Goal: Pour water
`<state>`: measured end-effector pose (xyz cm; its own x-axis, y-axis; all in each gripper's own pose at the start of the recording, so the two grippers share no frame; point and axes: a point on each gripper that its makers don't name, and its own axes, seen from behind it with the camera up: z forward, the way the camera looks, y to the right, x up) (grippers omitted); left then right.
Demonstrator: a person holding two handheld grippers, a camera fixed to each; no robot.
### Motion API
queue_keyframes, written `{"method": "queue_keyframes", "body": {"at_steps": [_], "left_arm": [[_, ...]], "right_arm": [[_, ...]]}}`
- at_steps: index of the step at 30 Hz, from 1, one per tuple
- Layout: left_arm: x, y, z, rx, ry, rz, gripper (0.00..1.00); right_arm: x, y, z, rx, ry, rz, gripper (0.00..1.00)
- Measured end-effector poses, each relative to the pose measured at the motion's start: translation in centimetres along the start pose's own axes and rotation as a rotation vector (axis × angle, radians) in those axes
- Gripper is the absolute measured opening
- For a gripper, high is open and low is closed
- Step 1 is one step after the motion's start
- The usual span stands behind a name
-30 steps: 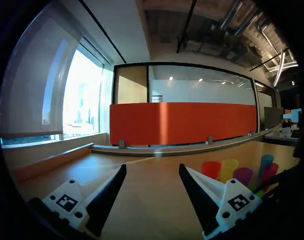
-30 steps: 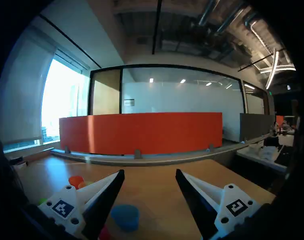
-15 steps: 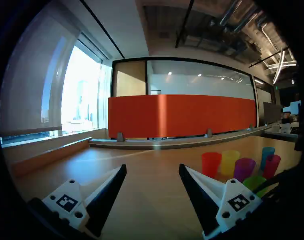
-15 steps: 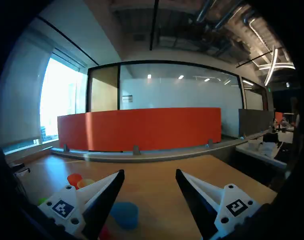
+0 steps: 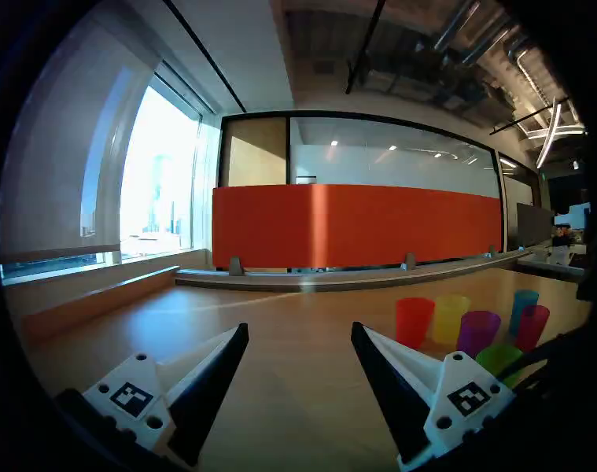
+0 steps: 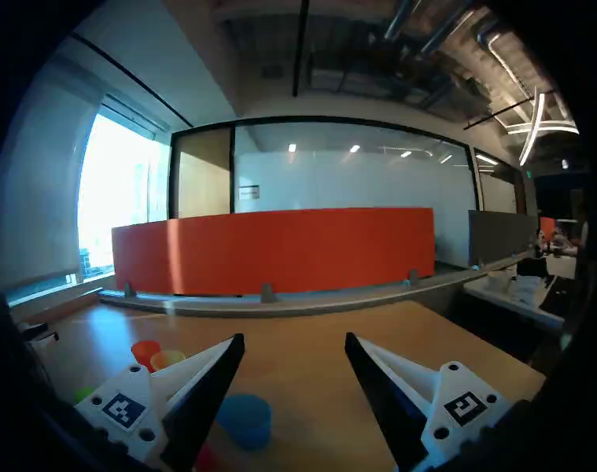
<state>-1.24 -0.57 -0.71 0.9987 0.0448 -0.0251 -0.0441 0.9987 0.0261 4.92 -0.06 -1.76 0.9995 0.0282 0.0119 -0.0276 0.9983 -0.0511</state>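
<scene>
In the left gripper view, a bright window lies left of the orange partition. Before the partition, the left gripper gapes wide and empty over the wooden surface. Coloured cups cluster below the partition's right end. In the right gripper view, the right gripper is equally wide and empty. Its left finger partly hides a blue cup standing before the partition.

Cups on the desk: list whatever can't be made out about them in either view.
- Contents: in left gripper view the red cup, yellow cup and purple cup stand side-on; water inside cannot be told.
- Green cup: left gripper view, partly behind the left gripper's jaw.
- Blue cup: right gripper view, its side hidden by the right gripper's jaw.
</scene>
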Motion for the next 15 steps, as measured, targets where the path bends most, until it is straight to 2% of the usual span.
{"method": "queue_keyframes", "body": {"at_steps": [8,15], "left_arm": [[-0.13,0.07,0.05,-0.001,-0.003,0.001,0.97],[-0.08,0.08,0.06,-0.001,-0.003,0.001,0.97]], "right_arm": [[0.16,-0.2,0.13,0.004,0.005,-0.011,0.99],[0.71,-0.36,0.2,0.007,0.031,-0.055,0.99]]}}
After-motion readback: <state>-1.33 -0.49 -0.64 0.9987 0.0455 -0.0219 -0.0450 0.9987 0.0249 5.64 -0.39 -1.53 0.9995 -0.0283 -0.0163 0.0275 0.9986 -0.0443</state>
